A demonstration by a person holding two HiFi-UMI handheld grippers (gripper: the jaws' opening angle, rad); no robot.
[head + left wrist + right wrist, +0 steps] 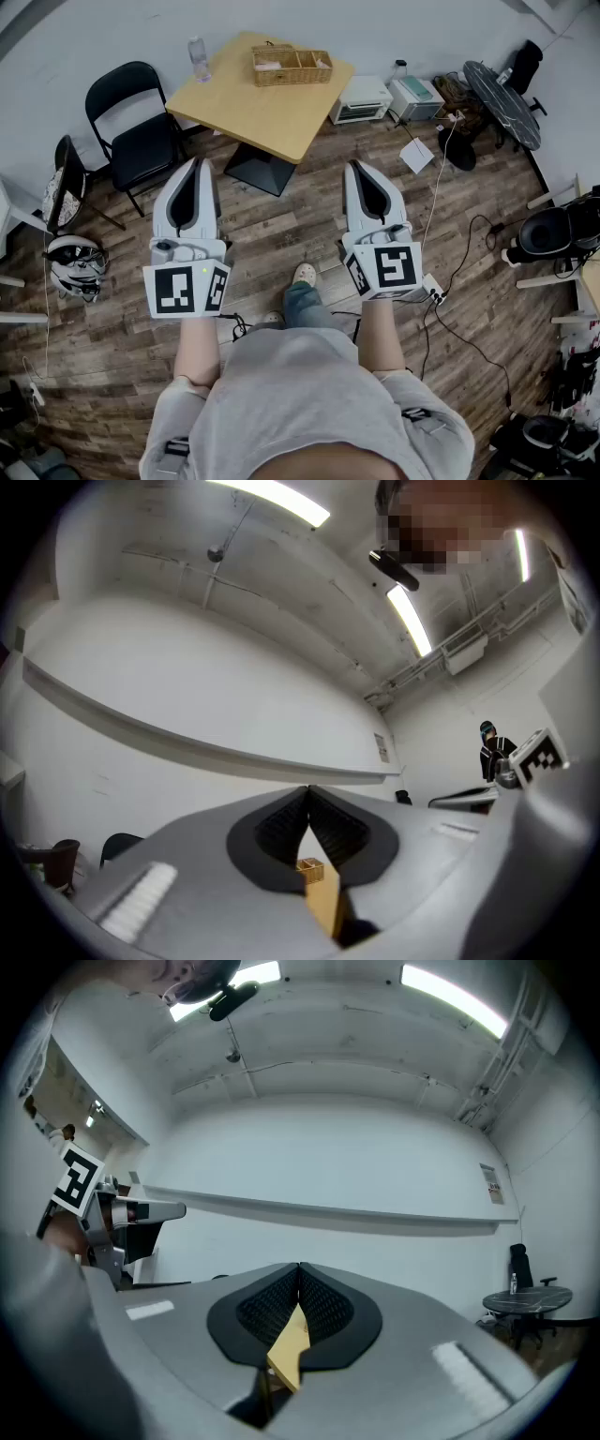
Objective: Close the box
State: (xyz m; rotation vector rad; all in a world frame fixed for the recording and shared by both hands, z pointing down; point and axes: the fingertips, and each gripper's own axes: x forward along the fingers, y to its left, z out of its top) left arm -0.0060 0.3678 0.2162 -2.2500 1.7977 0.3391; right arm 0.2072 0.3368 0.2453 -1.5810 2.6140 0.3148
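A woven wicker box [291,66] stands on the far side of a light wooden table [253,108], well ahead of me. Both grippers are held side by side at waist height over the floor and point towards the table. My left gripper [195,161] is shut with its tips together and nothing in it. My right gripper [354,165] is shut and empty too. In the left gripper view the jaw tips meet [307,787], and the wicker box [310,867] and table [325,907] show through the gap below. In the right gripper view the tips meet [299,1265] above a sliver of table [289,1344].
A clear bottle [198,58] stands at the table's left corner. Black folding chairs [136,122] are to its left, white appliances [361,98] on the floor to its right. A round dark table [502,89], floor cables [450,272] and a helmet [75,265] lie around.
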